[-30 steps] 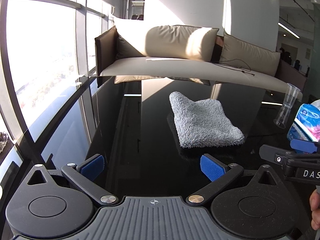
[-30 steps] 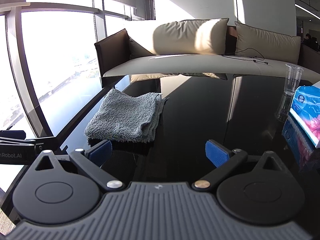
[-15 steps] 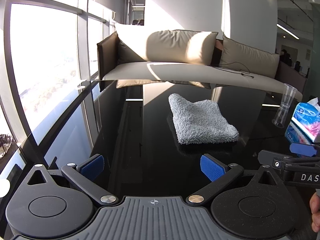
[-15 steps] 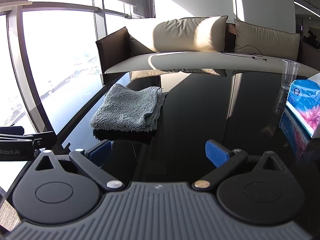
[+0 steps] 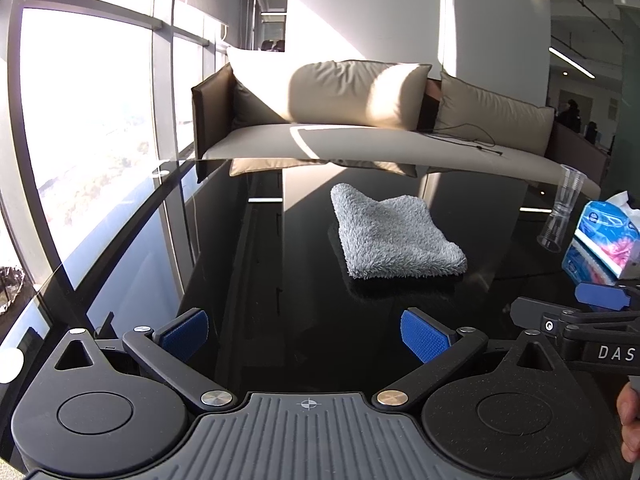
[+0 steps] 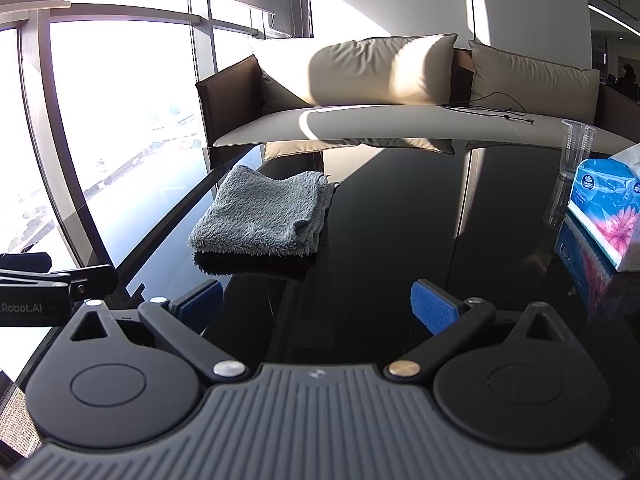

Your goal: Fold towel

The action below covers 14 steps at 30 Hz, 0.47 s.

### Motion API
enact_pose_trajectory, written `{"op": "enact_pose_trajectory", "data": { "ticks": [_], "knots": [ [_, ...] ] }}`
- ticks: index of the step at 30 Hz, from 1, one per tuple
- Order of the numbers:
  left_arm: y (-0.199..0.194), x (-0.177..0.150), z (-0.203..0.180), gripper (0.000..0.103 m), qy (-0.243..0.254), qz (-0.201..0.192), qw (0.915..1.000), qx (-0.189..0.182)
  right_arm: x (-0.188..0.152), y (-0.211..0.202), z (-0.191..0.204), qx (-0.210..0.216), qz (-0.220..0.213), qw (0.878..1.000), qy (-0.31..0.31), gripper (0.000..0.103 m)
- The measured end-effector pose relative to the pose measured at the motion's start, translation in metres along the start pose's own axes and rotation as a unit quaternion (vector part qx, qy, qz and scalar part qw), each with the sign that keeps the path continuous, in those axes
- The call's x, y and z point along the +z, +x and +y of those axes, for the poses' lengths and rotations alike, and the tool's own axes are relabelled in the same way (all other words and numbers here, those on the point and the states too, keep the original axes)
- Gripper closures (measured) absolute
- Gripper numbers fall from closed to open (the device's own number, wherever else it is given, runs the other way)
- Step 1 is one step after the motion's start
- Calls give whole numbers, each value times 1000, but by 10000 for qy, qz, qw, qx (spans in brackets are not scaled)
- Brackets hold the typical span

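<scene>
We find the folded towel (image 5: 394,236) ahead of both wide-spread, empty grippers, left gripper (image 5: 304,334) and right gripper (image 6: 316,308), neither clearly nearer.

Tissue pack (image 6: 608,216) cut by right edge — lettering on cable-strewn sofa side too small.

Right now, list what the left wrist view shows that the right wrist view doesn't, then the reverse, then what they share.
Only the left wrist view: the open left gripper, the towel's rounded folded edge, and a bit of the person's hand at the right border.

Only the right wrist view: the open right gripper and the towel's stacked layer edges.

Both: the folded grey towel lying free on the black glossy table, the tissue pack, plastic cup and sofa.
</scene>
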<state>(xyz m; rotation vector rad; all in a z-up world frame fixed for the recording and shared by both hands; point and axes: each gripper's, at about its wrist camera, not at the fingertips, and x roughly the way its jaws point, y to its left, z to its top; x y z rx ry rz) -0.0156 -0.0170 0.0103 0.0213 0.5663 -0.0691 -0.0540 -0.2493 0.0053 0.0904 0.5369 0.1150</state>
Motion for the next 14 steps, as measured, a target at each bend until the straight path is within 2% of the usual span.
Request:
{"op": "enact_pose_trajectory", "data": {
  "ticks": [14],
  "knots": [
    [-1,-2,0,1,-27,-16,10000,-38,-1,-4,1,23,-1,10000,-27,1]
  ]
}}
